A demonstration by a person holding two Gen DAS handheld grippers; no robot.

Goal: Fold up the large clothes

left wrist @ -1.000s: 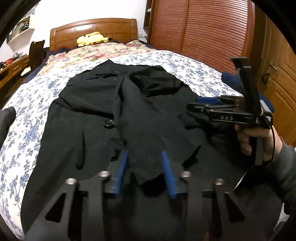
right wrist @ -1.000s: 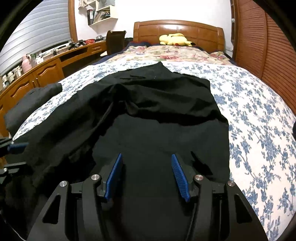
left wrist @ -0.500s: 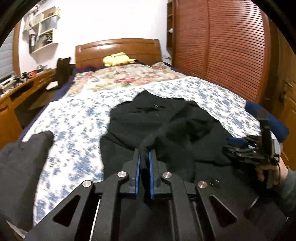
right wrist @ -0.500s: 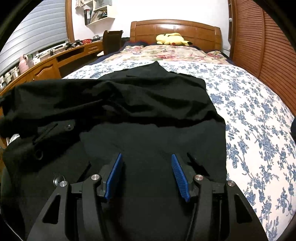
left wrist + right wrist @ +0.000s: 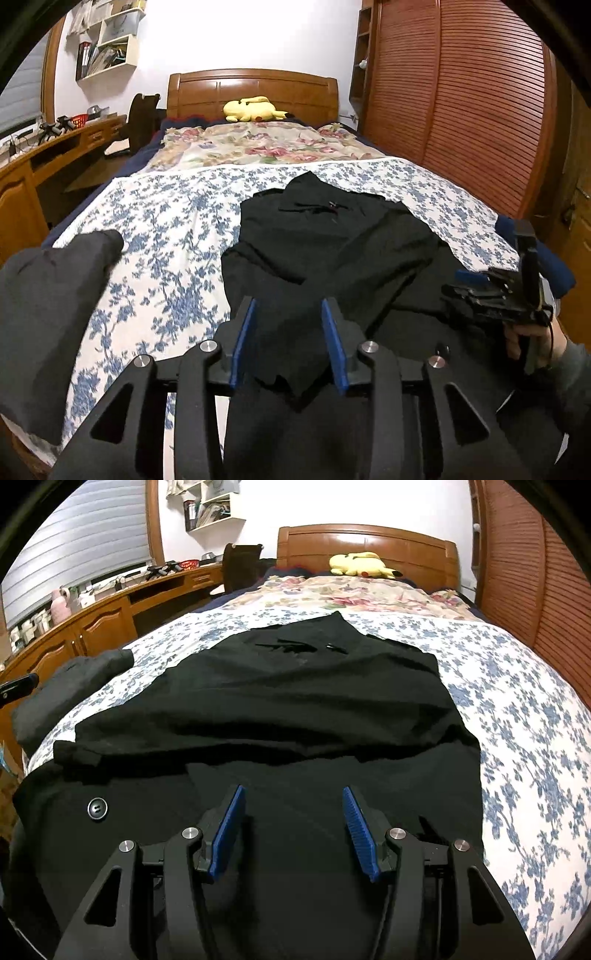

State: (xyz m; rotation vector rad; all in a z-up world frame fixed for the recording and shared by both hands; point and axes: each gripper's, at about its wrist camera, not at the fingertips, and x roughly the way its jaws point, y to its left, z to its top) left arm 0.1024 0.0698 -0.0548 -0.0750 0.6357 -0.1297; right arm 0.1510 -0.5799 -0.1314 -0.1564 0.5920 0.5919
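The left gripper (image 5: 290, 341) hangs over the near end of the black coat (image 5: 332, 251) with its blue pads (image 5: 242, 343) spread wide apart. A loose point of dark cloth lies in the gap between them, low down near the gripper's body, but neither pad presses on it, so the tool holds nothing.

The right gripper (image 5: 293, 830) is likewise spread wide, its ribbed blue pads (image 5: 360, 834) angled outward above the coat's lower panel (whether the tips brush the fabric cannot be told from this angle). Nothing sits clamped between them. In the left wrist view the same right gripper (image 5: 476, 286) appears at the far right, held in the person's hand (image 5: 528, 339), low over the coat's right edge.

The coat lies spread on the blue-flowered bedspread (image 5: 524, 716), collar toward the wooden headboard (image 5: 369, 542). One side is folded across the body, forming a long ridge running left to right in the right wrist view, with a cuff end (image 5: 75, 755) jutting at the left. A round dark button (image 5: 97, 808) shows on the panel below that ridge.

A second dark grey garment (image 5: 48, 295) lies on the bed's left edge, apart from the coat. A yellow plush toy (image 5: 253, 108) rests by the headboard.
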